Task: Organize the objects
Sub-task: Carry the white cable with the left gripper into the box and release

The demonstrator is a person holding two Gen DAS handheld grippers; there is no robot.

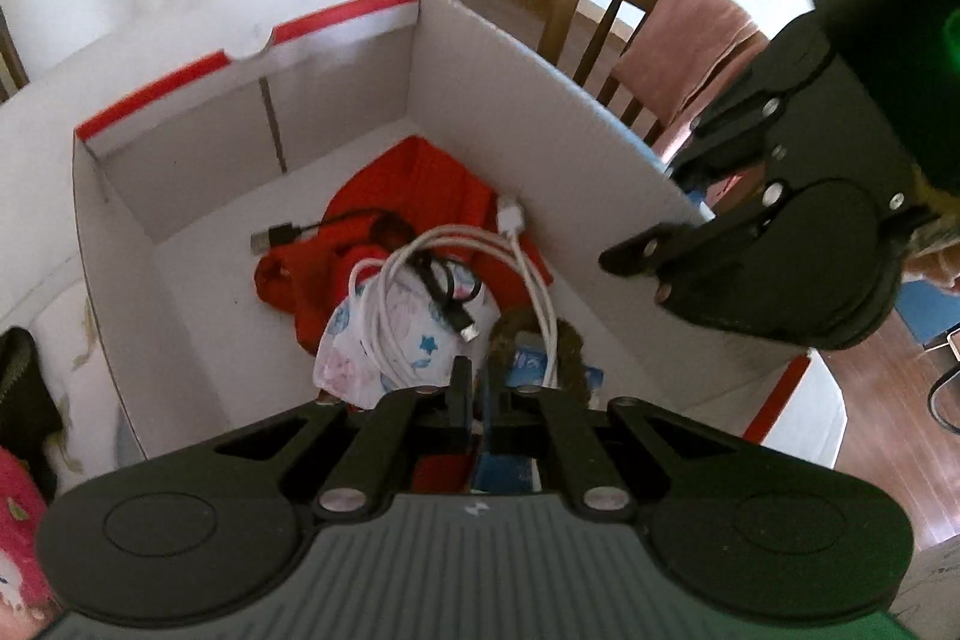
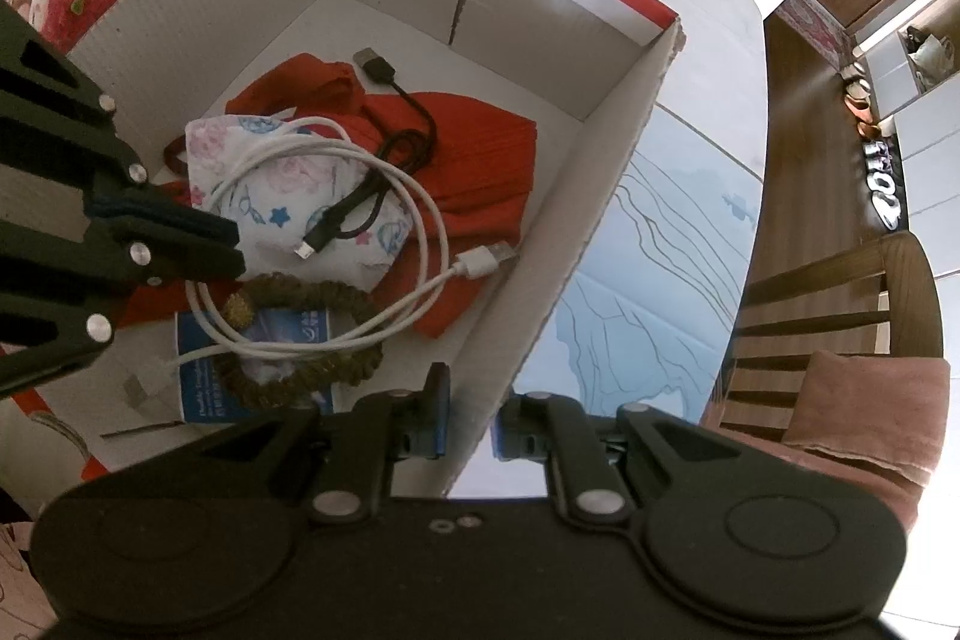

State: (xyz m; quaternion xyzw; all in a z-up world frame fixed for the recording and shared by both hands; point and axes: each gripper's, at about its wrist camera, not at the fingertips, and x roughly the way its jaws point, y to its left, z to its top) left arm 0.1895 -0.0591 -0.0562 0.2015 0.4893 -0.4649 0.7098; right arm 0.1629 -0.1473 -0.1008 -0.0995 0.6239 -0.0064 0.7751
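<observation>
2 cables (image 2: 336,244) coiled, box (image 2: 600,172) upright

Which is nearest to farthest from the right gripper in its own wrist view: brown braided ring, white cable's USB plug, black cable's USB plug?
1. brown braided ring, near, left of right gripper.
2. white cable's USB plug, mid-box by the right wall.
3. black cable's USB plug, far end.

Box (image 2: 600,148): white walls, red rim stripe. Inside: red cloth (image 2: 480,160); floral-print white cloth (image 2: 264,184) with pink and blue motifs; white cable (image 2: 420,232); black cable (image 2: 414,118); brown braided ring (image 2: 354,304); blue packet (image 2: 198,376) at 6 o'clock.
</observation>
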